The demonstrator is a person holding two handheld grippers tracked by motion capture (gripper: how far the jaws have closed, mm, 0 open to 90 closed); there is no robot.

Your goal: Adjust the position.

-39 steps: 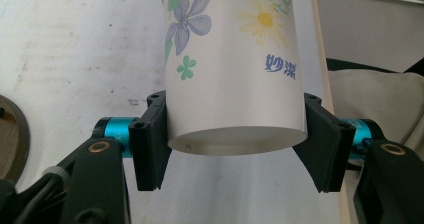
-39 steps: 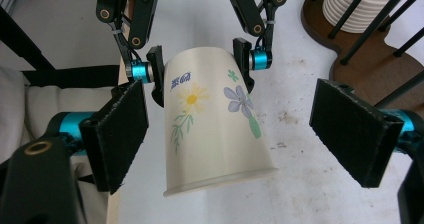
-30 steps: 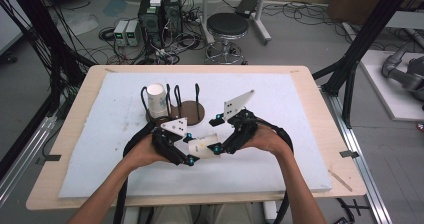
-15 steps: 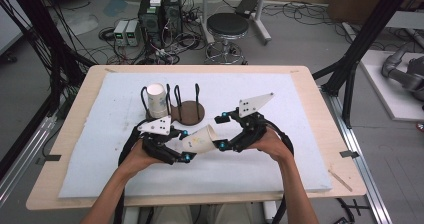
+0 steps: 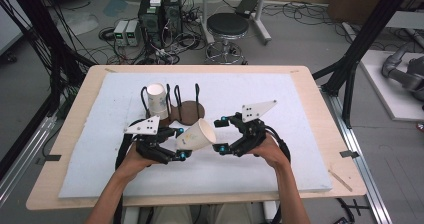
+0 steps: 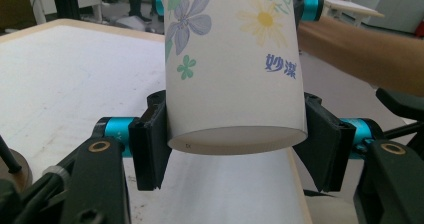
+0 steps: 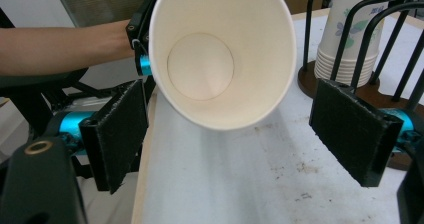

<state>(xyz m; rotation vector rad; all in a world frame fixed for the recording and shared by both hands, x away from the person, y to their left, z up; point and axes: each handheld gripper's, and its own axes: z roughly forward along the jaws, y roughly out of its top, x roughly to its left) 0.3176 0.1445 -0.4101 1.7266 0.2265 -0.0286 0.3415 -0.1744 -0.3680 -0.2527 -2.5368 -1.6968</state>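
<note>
One loose paper cup (image 5: pixel 196 135), one stack (image 5: pixel 157 100) of perhaps seven, one rack (image 5: pixel 186 110).

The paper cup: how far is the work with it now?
Done: the left gripper has the paper cup clamped near its base, off the table. In hand: its open mouth faces the right gripper, jaws open. Left: a handover, probably; the cup stack waits in its rack.
</note>
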